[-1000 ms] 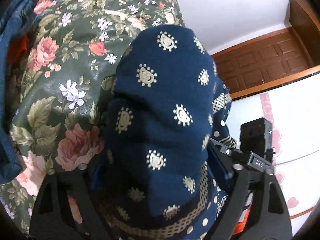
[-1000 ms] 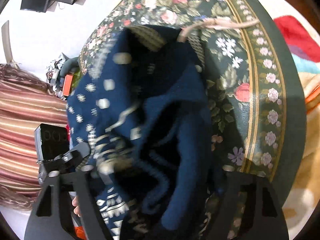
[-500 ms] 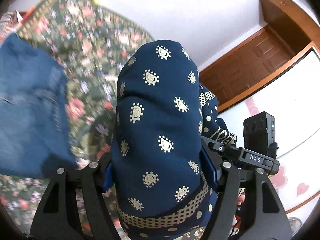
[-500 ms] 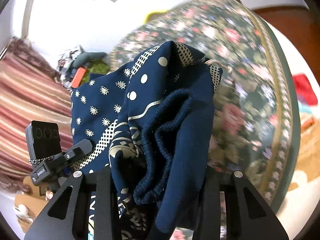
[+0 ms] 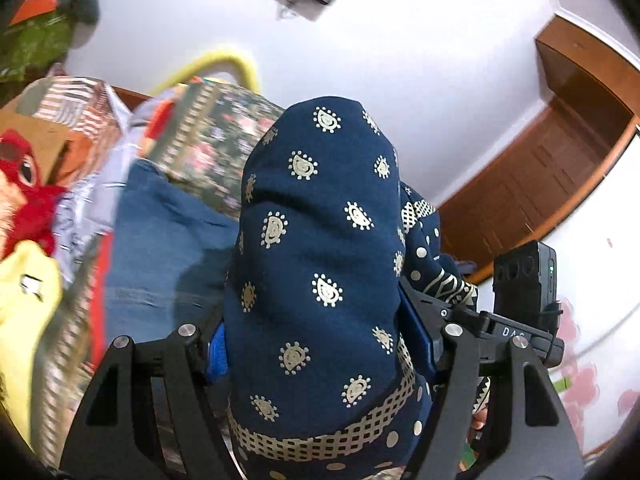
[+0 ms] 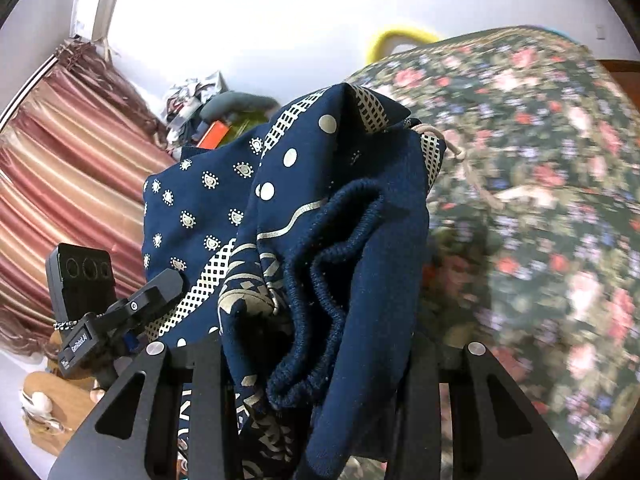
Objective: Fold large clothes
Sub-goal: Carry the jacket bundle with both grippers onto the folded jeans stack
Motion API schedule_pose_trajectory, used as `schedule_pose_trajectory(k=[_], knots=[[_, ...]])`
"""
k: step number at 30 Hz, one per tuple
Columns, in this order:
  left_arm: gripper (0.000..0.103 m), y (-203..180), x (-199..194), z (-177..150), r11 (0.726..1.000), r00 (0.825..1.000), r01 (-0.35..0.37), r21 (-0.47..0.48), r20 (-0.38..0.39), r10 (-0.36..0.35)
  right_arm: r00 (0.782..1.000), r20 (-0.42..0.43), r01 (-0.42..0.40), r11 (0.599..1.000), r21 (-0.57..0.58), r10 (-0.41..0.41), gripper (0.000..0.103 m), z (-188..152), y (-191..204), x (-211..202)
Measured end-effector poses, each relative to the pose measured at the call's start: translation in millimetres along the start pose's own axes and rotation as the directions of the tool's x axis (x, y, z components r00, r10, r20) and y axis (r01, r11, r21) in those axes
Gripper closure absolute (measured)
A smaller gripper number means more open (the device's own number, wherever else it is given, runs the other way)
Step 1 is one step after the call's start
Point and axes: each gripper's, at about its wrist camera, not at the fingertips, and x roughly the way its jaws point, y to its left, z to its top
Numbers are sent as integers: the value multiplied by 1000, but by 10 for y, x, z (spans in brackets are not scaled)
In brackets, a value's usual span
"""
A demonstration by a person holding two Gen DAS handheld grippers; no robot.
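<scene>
Navy cloth printed with pale gold teardrop motifs fills the space between both pairs of tongs: it is one large garment (image 5: 320, 264), lifted clear above the floral bedspread (image 6: 540, 208). The left tongs (image 5: 320, 352) are closed onto a thick bunch of it, the blue pads (image 5: 217, 354) pressed against the fabric on either side, so the fingers stand only as far apart as the wad allows. A checked gold band runs across the cloth just below that grip. The right tongs (image 6: 316, 360) likewise clamp a gathered fold of the garment, here showing its plain navy inside and a ribbed elastic hem (image 6: 320, 280) curling between the black fingers; a beige drawstring (image 6: 460, 152) dangles from the upper edge of the garment toward the bedspread. Left of the garment, seen from the left tongs, a piece of blue denim (image 5: 160, 248) lies on the bedspread, with a yellow item (image 5: 24, 304) and a red plush toy (image 5: 24, 184) farther left. Behind the garment, on the right-tongs side, striped pink curtains (image 6: 72, 168) hang along the white wall.
</scene>
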Motion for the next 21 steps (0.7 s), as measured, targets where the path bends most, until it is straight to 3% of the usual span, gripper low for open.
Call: schedule_pose_trajectory(k=[6, 10, 13, 15, 16, 21], knots=[[33, 670, 173, 93, 995, 998, -61, -83, 19, 63, 999, -53, 10, 1000, 25, -9, 70, 52, -50, 677], [33, 1100, 271, 52, 980, 992, -117, -162, 30, 124, 983, -127, 145, 986, 85, -134, 66, -29, -262, 1109], [33, 1239, 304, -13, 975, 990, -138, -174, -6, 139, 981, -89, 183, 977, 107, -174, 59, -70, -375, 1060], [33, 1191, 282, -94, 977, 988, -157, -142, -18, 157, 968, -81, 246, 964, 97, -238, 43, -61, -400, 941], [33, 1150, 271, -131, 979, 986, -164, -123, -19, 163, 963, -81, 263, 961, 86, -256, 40, -48, -379, 886], [31, 817, 206, -373, 985, 984, -172, 1, -38, 171, 931, -60, 358, 932, -55, -361, 38, -136, -165, 554]])
